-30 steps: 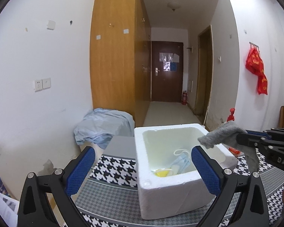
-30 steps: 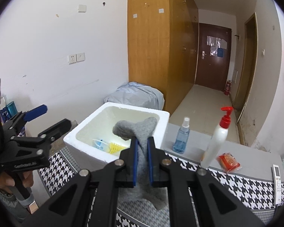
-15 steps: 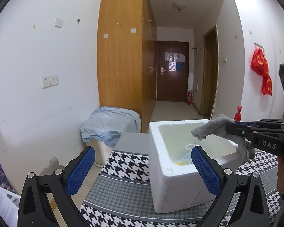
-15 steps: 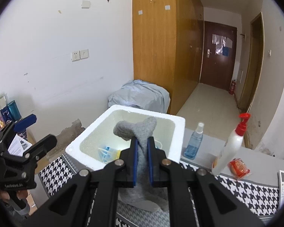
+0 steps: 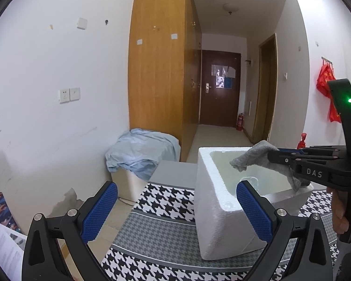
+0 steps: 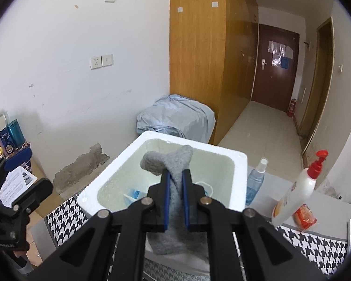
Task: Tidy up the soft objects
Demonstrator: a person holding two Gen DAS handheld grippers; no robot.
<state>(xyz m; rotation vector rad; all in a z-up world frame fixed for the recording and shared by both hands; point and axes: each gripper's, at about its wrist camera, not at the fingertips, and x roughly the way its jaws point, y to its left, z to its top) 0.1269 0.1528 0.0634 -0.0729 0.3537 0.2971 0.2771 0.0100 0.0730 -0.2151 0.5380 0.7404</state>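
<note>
Since the earlier frame, the white foam box (image 5: 218, 213) has slid toward the right of the left wrist view. It stands on the houndstooth-covered counter (image 5: 156, 231). At centre of the right wrist view, the right tool (image 6: 175, 182) carries the grey sock (image 6: 169, 164) over the box, jaws starting to open, blue pads touching it. Low in frame, the left tool (image 5: 176, 208) gapes, empty.

White foam box (image 6: 238, 164) top is open; entry from above is free. Inside it, blue items (image 6: 134, 193) cover the near-left floor. Right of the box, a clear blue spray bottle (image 6: 255, 182) and white pump bottle with red cap (image 6: 297, 194) block that side. Left of the box, desk (image 5: 156, 210) is free.
</note>
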